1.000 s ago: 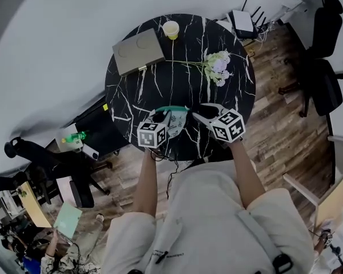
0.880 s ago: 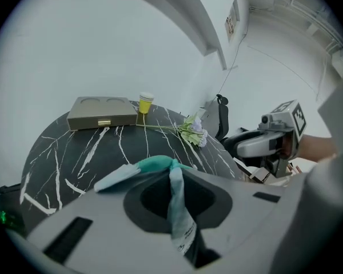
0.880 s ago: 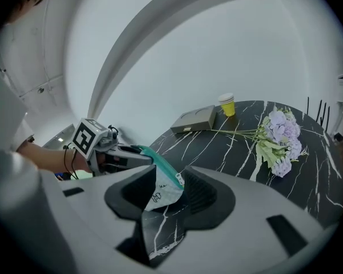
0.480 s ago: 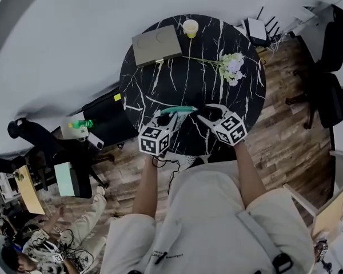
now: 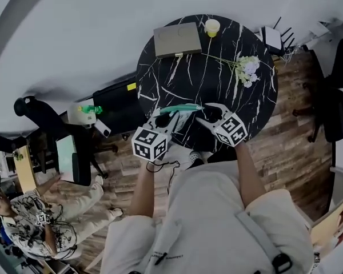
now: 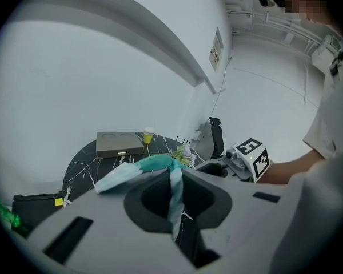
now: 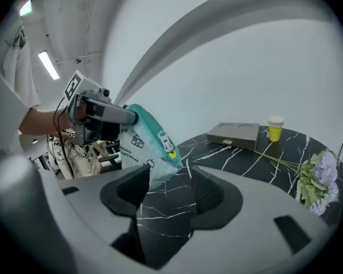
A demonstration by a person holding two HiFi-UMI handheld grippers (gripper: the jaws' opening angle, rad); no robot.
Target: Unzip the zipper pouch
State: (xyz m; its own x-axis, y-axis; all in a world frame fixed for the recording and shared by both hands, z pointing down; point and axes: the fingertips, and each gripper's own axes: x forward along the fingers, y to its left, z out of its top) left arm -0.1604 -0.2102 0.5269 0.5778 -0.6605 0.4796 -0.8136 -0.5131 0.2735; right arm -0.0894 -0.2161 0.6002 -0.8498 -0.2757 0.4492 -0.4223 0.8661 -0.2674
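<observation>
- My left tongs (image 6: 174, 181) are clenched on the zipper pouch (image 6: 153, 164). A fold of its teal fabric runs down between the two pads.
- The zipper pouch hangs from that grip in the air, above the near part of the black marble table (image 5: 217, 56).
- My right tongs (image 7: 168, 196) are released. Their jaws have just been opening and stand wide apart, with only the table surface showing between the pads.
- The pouch's lower corner hangs just beyond the right tongs' tips, unclamped. Its zipper pull (image 7: 167, 141) faces them.
- In the head view both tongs point at the pouch, tips near each other.
</observation>
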